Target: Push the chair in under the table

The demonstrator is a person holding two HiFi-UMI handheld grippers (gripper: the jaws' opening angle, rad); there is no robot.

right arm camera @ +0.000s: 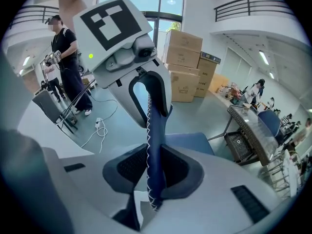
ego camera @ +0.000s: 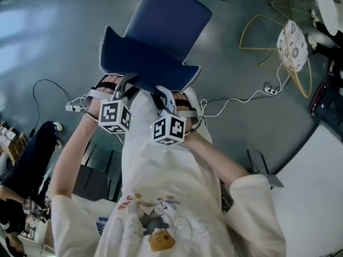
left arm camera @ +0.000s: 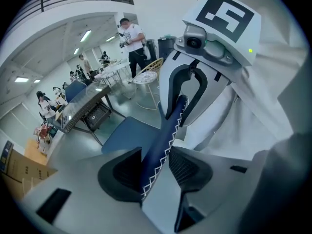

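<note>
The blue chair (ego camera: 155, 42) stands in front of me on the grey floor, its backrest edged with white zigzag stitching. Both grippers sit on the backrest's top edge. My left gripper (ego camera: 122, 82) has its dark pads (left arm camera: 122, 172) pressed on either side of the backrest edge (left arm camera: 161, 145). Beside it, my right gripper (ego camera: 163, 93) clamps the same edge (right arm camera: 155, 145) between its pads (right arm camera: 178, 168). The blue seat (right arm camera: 195, 143) lies beyond. A glass-topped table (left arm camera: 80, 104) on a dark frame stands off to the side of the chair (right arm camera: 256, 123).
A gold wire chair (ego camera: 292, 50) with a patterned cushion stands at the right, and a white cable with a power strip (ego camera: 270, 90) lies on the floor. Cardboard boxes (right arm camera: 187, 67) are stacked by the window. People stand around (left arm camera: 131, 38), (right arm camera: 63, 48). A white surface (ego camera: 321, 191) fills the lower right.
</note>
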